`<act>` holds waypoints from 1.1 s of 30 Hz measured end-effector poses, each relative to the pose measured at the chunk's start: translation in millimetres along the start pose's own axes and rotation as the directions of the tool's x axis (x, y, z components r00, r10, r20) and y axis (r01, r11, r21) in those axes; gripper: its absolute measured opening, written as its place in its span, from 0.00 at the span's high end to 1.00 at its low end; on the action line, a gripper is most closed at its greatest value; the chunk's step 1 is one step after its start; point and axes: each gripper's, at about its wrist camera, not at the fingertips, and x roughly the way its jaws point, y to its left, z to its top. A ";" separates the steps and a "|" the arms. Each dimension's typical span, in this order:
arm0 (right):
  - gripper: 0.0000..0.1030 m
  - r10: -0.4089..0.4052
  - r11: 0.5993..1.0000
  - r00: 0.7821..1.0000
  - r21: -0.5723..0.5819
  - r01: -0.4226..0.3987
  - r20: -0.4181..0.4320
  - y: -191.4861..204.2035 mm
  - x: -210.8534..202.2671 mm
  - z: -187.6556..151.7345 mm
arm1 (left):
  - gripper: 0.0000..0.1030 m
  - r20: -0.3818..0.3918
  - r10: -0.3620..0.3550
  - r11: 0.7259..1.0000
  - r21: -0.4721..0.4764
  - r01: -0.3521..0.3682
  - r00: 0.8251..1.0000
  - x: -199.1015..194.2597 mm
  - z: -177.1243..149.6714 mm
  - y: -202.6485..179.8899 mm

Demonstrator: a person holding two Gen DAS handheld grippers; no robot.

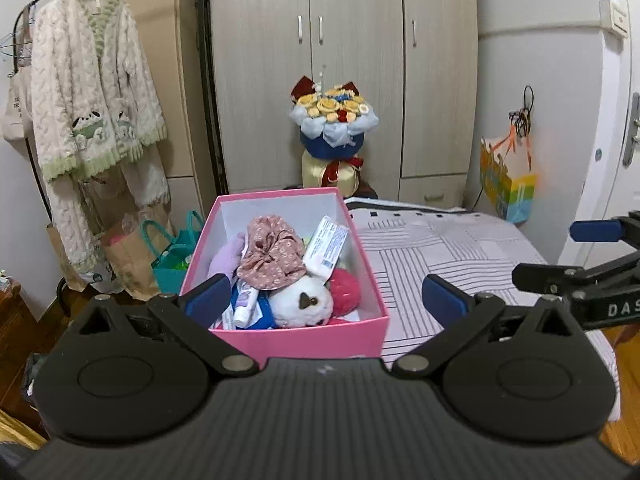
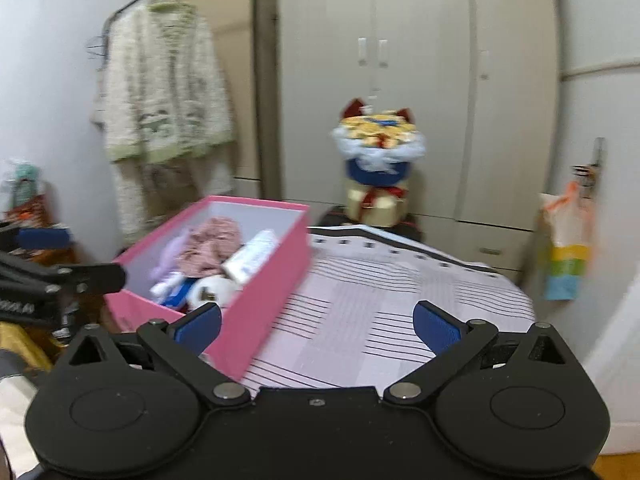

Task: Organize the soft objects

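On the bed (image 1: 460,240) — pink box (image 1: 304,338) of soft things — both grippers gape.

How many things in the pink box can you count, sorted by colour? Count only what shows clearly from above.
Pink floral fabric piece: 1
Lilac soft item: 1
White plush toy: 1
White tubes, one large and one small: 2
Red-pink soft item: 1
Total: 6, all inside the pink box. Items buried underneath cannot be told.
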 end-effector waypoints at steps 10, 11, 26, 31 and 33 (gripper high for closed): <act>0.00 -0.119 0.986 0.991 0.121 0.111 0.061 -16.6 -20.6 -23.8 | 0.00 0.083 0.066 0.998 -0.016 -0.065 0.994 -4.0 -16.8 -23.7; 0.00 -0.127 0.986 0.990 0.121 0.119 0.058 -16.4 -21.7 -25.9 | 0.00 0.081 0.071 0.997 -0.017 -0.070 0.994 -2.5 -18.1 -24.0; 0.00 -0.205 0.973 0.978 0.112 0.202 0.024 -6.9 -25.0 -54.6 | 0.00 0.086 0.071 0.997 -0.025 -0.069 0.994 2.0 -42.2 -30.8; 0.00 -0.217 0.971 0.976 0.116 0.211 0.036 -4.5 -28.2 -57.8 | 0.00 0.093 0.083 0.996 -0.029 -0.080 0.992 0.8 -46.7 -30.2; 0.00 -0.222 0.970 0.974 0.110 0.216 0.038 -2.9 -28.3 -58.5 | 0.00 0.095 0.086 0.996 -0.038 -0.083 0.992 0.5 -48.3 -28.4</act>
